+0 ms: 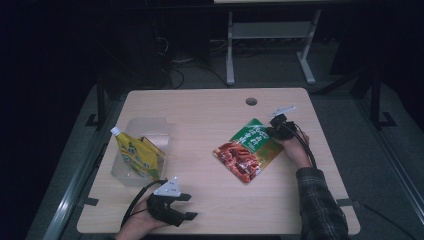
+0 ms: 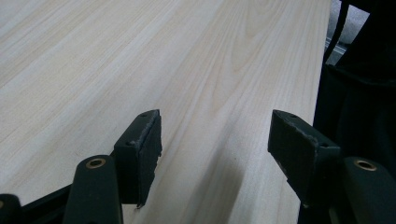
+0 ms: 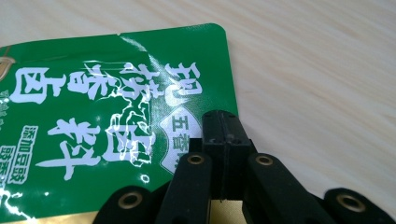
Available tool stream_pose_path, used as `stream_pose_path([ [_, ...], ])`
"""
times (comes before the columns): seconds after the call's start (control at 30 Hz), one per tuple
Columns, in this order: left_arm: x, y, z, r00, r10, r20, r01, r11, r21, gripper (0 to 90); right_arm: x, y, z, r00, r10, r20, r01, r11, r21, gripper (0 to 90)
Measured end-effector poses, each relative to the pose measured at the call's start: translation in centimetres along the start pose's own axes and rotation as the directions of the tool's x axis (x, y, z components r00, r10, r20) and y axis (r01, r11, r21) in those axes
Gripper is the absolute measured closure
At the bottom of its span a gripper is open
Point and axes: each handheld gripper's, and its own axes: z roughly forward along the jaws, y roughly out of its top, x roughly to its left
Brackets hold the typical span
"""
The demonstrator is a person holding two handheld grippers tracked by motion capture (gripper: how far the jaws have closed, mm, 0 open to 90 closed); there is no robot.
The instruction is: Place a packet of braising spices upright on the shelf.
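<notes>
Wood table [image 1: 210,200], dark room: right gripper [image 3: 223,128] jaws pinched together on green pouch [image 1: 248,148] edge at centre-right, likely for lifting; left gripper [image 1: 186,206] wide open, empty, parked near front edge beside bin [image 1: 145,127].

The left hand [image 1: 137,225] comes in at the near edge of the table and holds the left gripper [image 1: 187,206] low over the wood, its jaws spread wide and pointing to the right with nothing between them. The right forearm [image 1: 320,205], in a plaid sleeve, reaches forward along the right side. The right hand [image 1: 296,150] holds the right gripper [image 1: 272,131] pointing left, with its jaws pressed together.
</notes>
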Motion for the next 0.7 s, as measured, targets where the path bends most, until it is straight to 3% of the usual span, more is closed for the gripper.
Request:
stream_pose_path([
  [0.2, -0.1, 0.0, -0.1, 1.0, 0.0, 0.0, 0.0, 1.0, -0.004, 34.4, 2.3, 0.2, -0.2, 0.996, -0.073, -0.052, 0.075, 0.997, 0.023, 90.0],
  [0.3, -0.1, 0.1, -0.2, 1.0, -0.002, -0.005, 0.002, 1.0, -0.009, 34.4, 3.7, 0.1, -0.3, 0.991, -0.102, -0.087, 0.103, 0.995, 0.006, 90.0],
  [0.53, -0.1, 0.1, -0.2, 0.9999, 0.001, -0.011, -0.001, 0.9999, -0.016, 34.3, 7.3, -0.2, -0.9, 0.9705, -0.19, -0.148, 0.193, 0.981, 0.002, 90.0],
  [0.7, -0.3, 0.3, -0.3, 0.9999, 0.002, -0.012, -0.003, 0.9995, -0.031, 34.3, 9.5, -0.4, -1.5, 0.9497, -0.228, -0.215, 0.234, 0.972, 0.004, 90.0],
])
